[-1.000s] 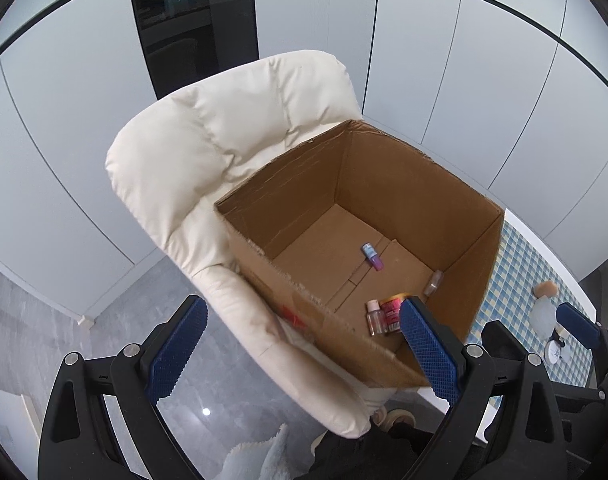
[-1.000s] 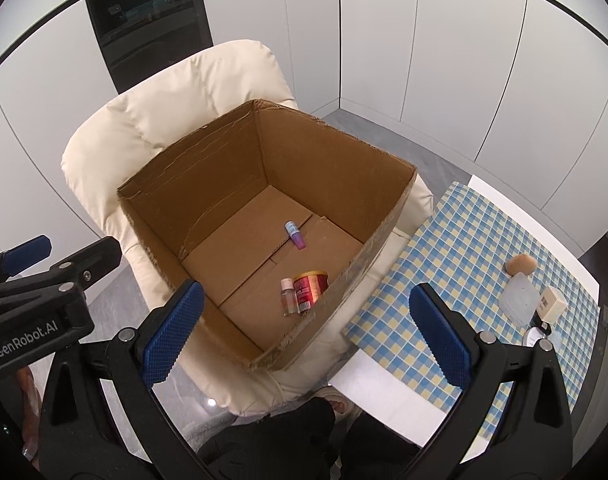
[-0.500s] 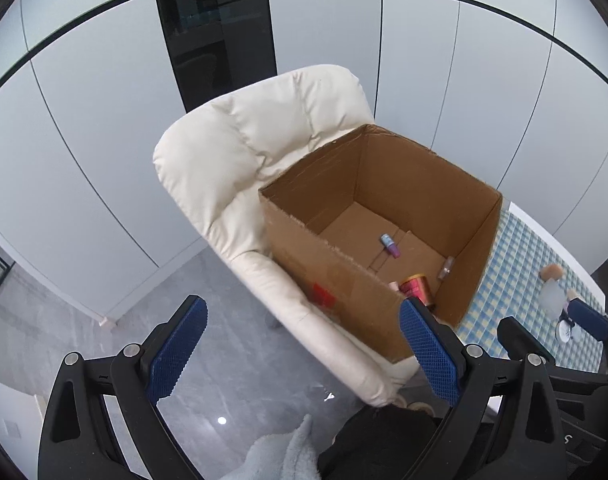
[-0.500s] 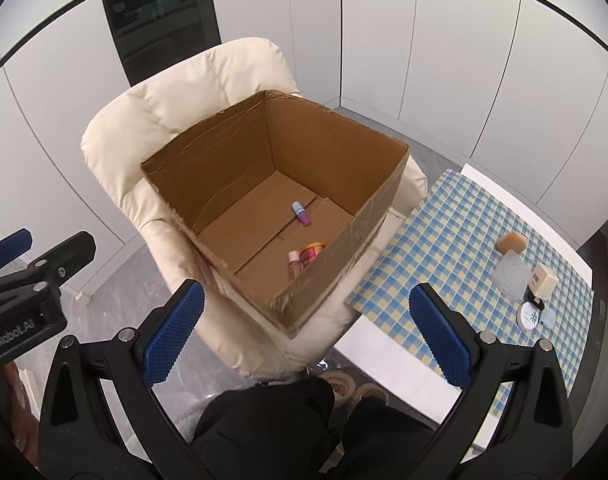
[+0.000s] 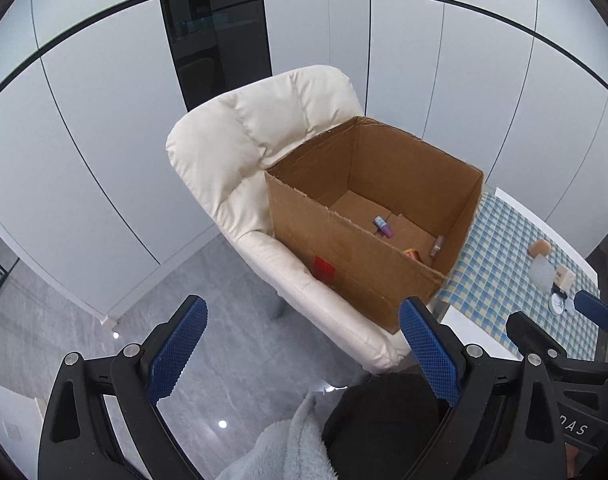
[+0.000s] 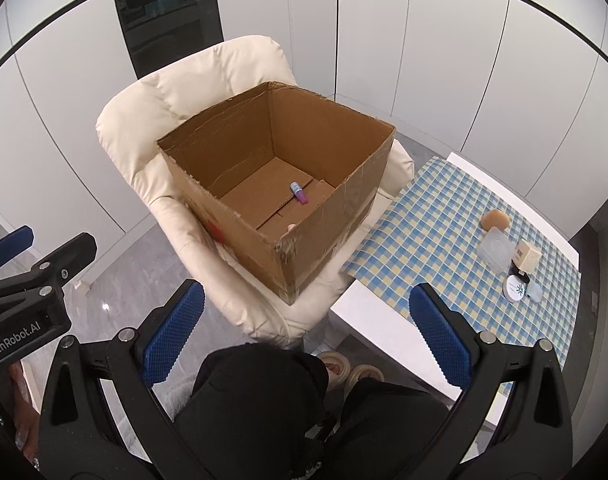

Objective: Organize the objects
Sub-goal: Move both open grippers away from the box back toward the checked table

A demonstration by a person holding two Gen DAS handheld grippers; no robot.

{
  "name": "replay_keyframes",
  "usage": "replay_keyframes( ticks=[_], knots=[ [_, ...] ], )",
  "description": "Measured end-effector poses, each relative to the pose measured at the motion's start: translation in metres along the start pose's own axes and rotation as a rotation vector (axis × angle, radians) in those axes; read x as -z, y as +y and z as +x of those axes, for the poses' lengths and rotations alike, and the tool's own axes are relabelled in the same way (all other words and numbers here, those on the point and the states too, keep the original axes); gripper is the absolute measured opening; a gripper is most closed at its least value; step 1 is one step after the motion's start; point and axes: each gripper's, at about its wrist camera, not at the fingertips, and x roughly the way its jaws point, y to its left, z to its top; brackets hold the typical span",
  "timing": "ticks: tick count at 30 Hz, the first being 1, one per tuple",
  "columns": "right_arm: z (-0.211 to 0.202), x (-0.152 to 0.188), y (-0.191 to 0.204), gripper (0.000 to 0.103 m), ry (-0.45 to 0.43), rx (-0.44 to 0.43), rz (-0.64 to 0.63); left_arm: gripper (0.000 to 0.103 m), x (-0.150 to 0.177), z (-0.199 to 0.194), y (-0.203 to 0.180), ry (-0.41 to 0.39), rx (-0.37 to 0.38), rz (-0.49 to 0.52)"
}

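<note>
The task looks partly done. A box [image 6: 280, 184] stands open on a cream chair [image 6: 192, 92], and some small things already lie on its floor: a little bottle [image 6: 298, 192] with a purple end near the middle, and, at the near right corner, a red tin [image 5: 412, 254] and a small vial [image 5: 438, 245] that leans on the right wall. The rest is not yet packed. On the desk [image 6: 431, 220], to the right of the chair, on a blue check cloth, I see a brown sponge [image 6: 494, 219], a clear case [image 6: 495, 249], a small cream carton [image 6: 528, 256] and a round white tin [image 6: 515, 288], all close together at the far right side. By my judgement these go into the box next.

The left claw [image 5: 300, 354] is released, its blue pads wide apart with nothing between them, and it hangs over the floor near the chair. The right claw [image 6: 305, 334] is also released and empty, above the person's dark clothes, well apart from the desk things.

The left view looks deeper into the near right corner, so it shows the red tin and the vial; in the right view the near wall hides them almost fully. The right view shows the desk things more clearly, and also the person's slippers [image 6: 347, 372] under the desk edge.
</note>
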Motion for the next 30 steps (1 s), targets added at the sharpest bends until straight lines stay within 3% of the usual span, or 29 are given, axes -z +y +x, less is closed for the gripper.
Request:
replay_keyframes(
  ticks=[12,30],
  knots=[
    [-0.039,0.033,0.009,0.103,0.003,-0.037,0.010,0.097,0.031,-0.035,0.004,-0.007,0.041,0.024],
    [-0.095,0.085,0.010,0.103,-0.043,-0.007,0.032,0.097,0.073,-0.091,-0.002,-0.026,0.082,0.037]
  ],
)
